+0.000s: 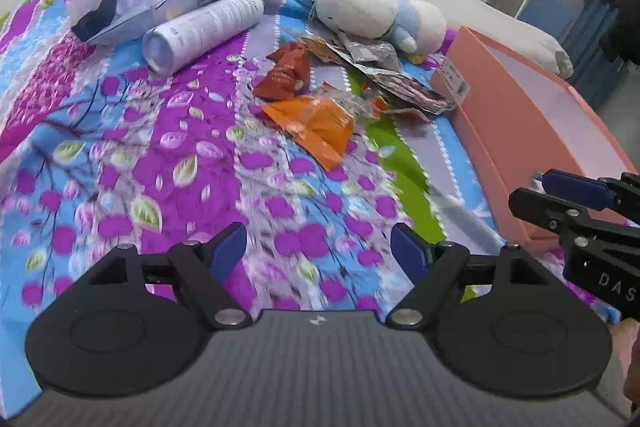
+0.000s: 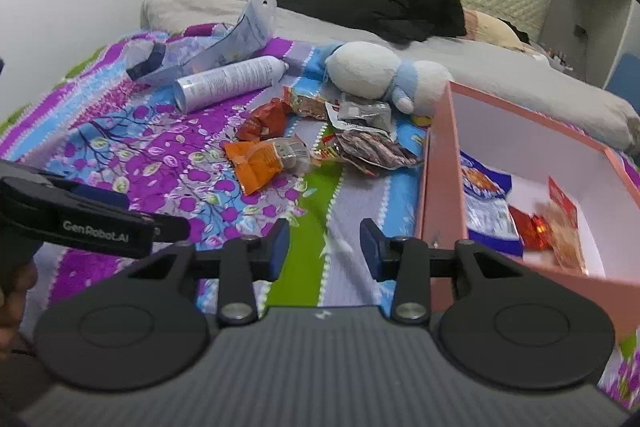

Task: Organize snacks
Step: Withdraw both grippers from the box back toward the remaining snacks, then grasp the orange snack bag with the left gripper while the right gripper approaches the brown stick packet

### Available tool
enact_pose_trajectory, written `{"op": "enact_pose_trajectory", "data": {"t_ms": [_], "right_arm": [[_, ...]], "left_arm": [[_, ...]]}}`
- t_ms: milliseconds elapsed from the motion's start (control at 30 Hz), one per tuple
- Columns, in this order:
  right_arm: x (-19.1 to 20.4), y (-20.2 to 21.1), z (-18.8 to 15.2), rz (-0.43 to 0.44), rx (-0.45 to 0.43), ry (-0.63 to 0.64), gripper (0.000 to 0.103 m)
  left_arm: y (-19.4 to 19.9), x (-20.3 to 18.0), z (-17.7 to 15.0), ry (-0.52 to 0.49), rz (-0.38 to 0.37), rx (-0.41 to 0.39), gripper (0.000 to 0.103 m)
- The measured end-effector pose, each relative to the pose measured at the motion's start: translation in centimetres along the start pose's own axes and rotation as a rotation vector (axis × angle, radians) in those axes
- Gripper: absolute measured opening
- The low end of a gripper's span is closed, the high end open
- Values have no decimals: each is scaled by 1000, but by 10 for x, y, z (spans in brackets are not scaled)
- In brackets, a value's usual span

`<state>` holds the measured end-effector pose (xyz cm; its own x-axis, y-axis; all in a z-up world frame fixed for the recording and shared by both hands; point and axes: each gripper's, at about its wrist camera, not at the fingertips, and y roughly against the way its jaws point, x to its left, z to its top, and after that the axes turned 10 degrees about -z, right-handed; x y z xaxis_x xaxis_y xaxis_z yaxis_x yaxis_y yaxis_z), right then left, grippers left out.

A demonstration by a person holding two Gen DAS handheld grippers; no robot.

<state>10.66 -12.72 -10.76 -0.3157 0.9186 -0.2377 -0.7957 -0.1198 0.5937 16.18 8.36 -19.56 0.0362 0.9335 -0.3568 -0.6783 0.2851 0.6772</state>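
Snacks [image 2: 520, 211], seemingly four, in pink box [image 2: 440, 187]

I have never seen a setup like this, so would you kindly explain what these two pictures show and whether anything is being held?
A person holds a hand tool with a two-finger claw in each hand; each tool has a camera looking along its fingers. One picture looks past the left claw, the other past the right claw. Both are open and hold nothing. Below them is a bed with a flowered blanket. On it lie loose snack packets, such as an orange packet, plus a spray can and a plush toy. To the right stands a pink box with a few packets already inside.
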Motion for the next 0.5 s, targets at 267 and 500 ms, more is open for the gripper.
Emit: {"op": "enact_pose_trajectory", "data": {"t_ms": [267, 500], "right_arm": [[9, -57, 26, 0, 20, 38, 41], [10, -116, 41, -20, 54, 25, 39]], "left_arm": [[-46, 10, 52, -114, -9, 6, 84], [-96, 19, 80, -232, -21, 70, 91]]}}
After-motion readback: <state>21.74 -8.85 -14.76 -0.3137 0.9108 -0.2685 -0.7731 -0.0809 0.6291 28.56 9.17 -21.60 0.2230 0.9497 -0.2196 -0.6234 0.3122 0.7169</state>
